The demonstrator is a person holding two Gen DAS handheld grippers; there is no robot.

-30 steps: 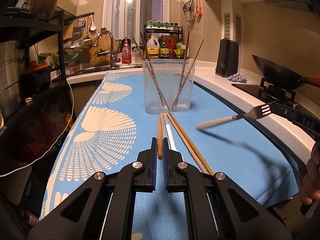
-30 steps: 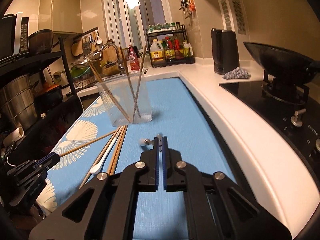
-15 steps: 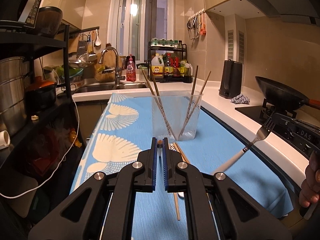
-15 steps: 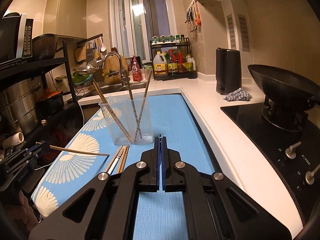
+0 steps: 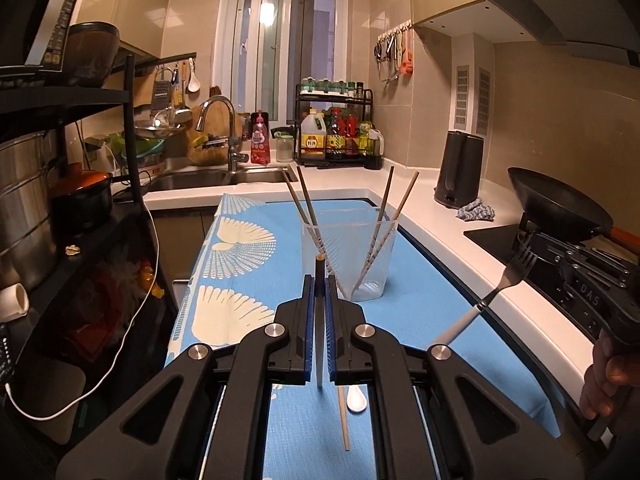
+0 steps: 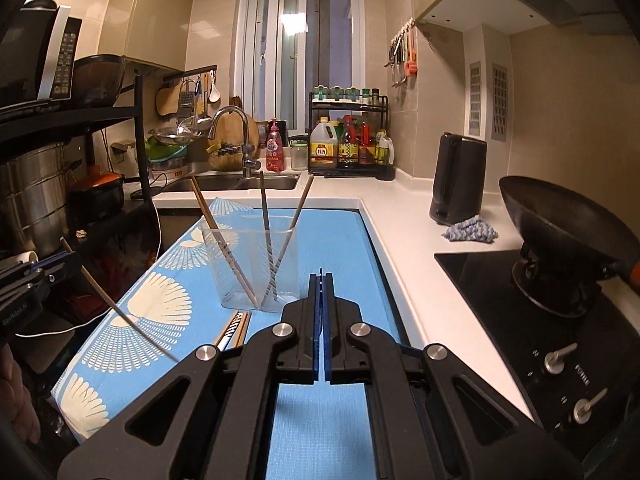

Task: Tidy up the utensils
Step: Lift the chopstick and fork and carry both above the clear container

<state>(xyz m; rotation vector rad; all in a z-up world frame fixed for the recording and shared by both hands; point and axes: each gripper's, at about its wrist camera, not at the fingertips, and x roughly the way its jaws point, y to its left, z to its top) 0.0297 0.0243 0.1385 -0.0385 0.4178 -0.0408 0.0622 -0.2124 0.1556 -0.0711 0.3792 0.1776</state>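
My left gripper [image 5: 319, 280] is shut on a chopstick [image 5: 319, 320], held above the blue mat [image 5: 260, 280] in front of the clear container [image 5: 348, 256]. The container holds several chopsticks. My right gripper [image 6: 320, 280] is shut on a fork; only its thin edge shows between the jaws there. In the left wrist view the fork [image 5: 492, 292] is tilted with its tines up, at the right. The held chopstick [image 6: 116, 308] shows slanting at the left of the right wrist view. More chopsticks [image 6: 234, 328] and a white spoon [image 5: 356, 398] lie on the mat.
A wok [image 6: 560, 224] sits on the stove at right. A black kettle [image 6: 458, 178] and a cloth [image 6: 472, 234] stand on the white counter. The sink [image 5: 224, 178] is at the back. A black rack with pots [image 5: 80, 196] stands at left.
Both grippers have lifted higher above the mat with their utensils. The chopstick in my left gripper has tipped from level toward upright. The fork's tines have risen.
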